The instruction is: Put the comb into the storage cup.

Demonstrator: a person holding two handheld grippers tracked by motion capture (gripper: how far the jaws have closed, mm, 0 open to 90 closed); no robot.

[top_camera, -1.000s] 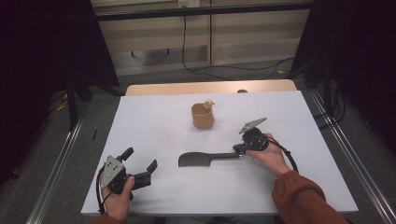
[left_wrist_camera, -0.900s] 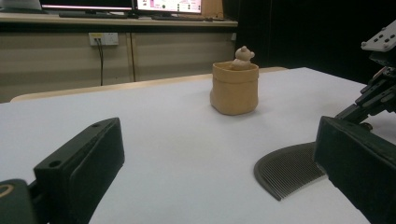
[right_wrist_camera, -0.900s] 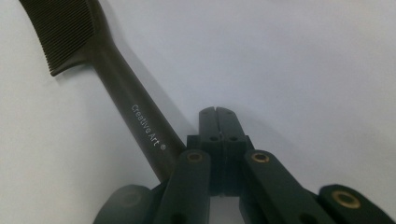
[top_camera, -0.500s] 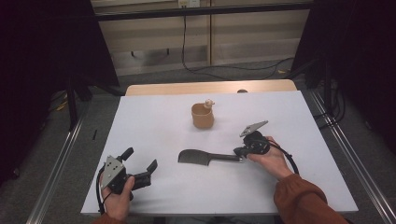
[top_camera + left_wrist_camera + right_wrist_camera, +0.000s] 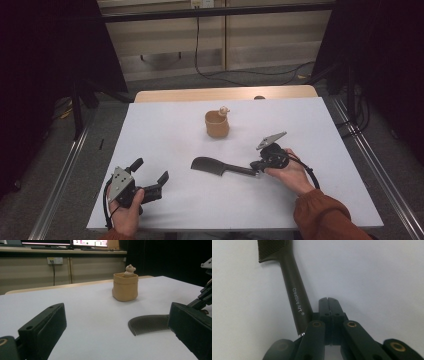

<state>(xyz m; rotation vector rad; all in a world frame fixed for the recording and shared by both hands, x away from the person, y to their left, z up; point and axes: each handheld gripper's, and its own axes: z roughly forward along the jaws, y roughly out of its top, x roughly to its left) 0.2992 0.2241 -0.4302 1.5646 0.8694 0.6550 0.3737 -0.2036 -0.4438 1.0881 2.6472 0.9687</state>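
1. The right gripper [image 5: 256, 168] has its fingers pressed together with nothing between the tips. In the right gripper view they meet as 1 closed black block [image 5: 329, 300].
2. The comb [image 5: 220, 167] lies flat on the white table [image 5: 165, 130]. Its handle [image 5: 295, 293] runs alongside those closed fingers on their left, its butt end tucked against the linkage behind them, and its teeth lie beyond the tips.
3. The left gripper [image 5: 150, 171] rests low with its fingers spread wide and empty. The comb's toothed end [image 5: 150, 323] sits ahead of its right finger, apart from it.
4. Progress, as I judge it: early. The comb is not pinched or lifted, so a proper grip on the handle is yet to come.
5. The comb is matte black plastic, with a slim rounded handle bearing white lettering and fine close teeth.
6. Farther off beyond both sets of fingers stands a tan, soft-walled pot [image 5: 125, 287], slightly bulging, with a small bear figure [image 5: 130, 270] at its rim.
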